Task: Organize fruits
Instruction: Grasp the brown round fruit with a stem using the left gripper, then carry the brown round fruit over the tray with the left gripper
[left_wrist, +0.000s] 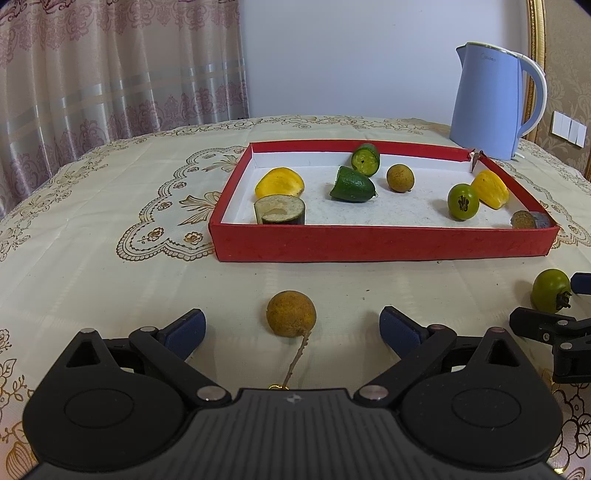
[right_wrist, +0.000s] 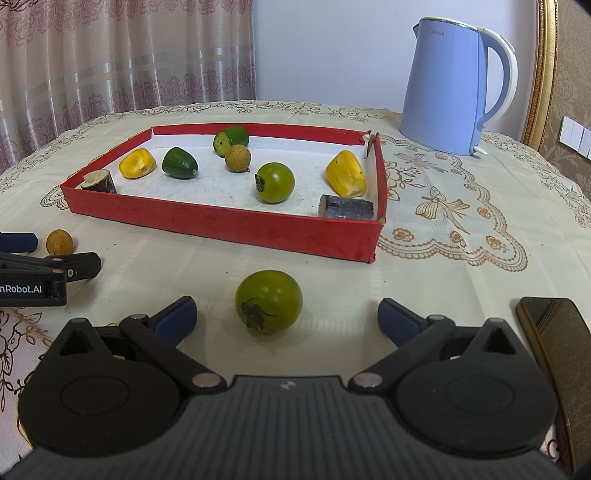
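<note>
Both claws are hanging spread wide before the red tray's (left_wrist: 384, 245) near wall: the left gripper (left_wrist: 291, 328) is bracketing the brown longan (left_wrist: 291, 313), the right gripper (right_wrist: 286, 317) the green tomato (right_wrist: 269, 300), each lying dead ahead on the tablecloth (left_wrist: 110, 288).

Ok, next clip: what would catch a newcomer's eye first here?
The red tray mid-table, holding yellow, green and brown fruit pieces. Behind it to the right stands a blue kettle. In front of the tray, two fruits lie loose: a longan between the open left gripper, a green tomato between the open right gripper.
</note>
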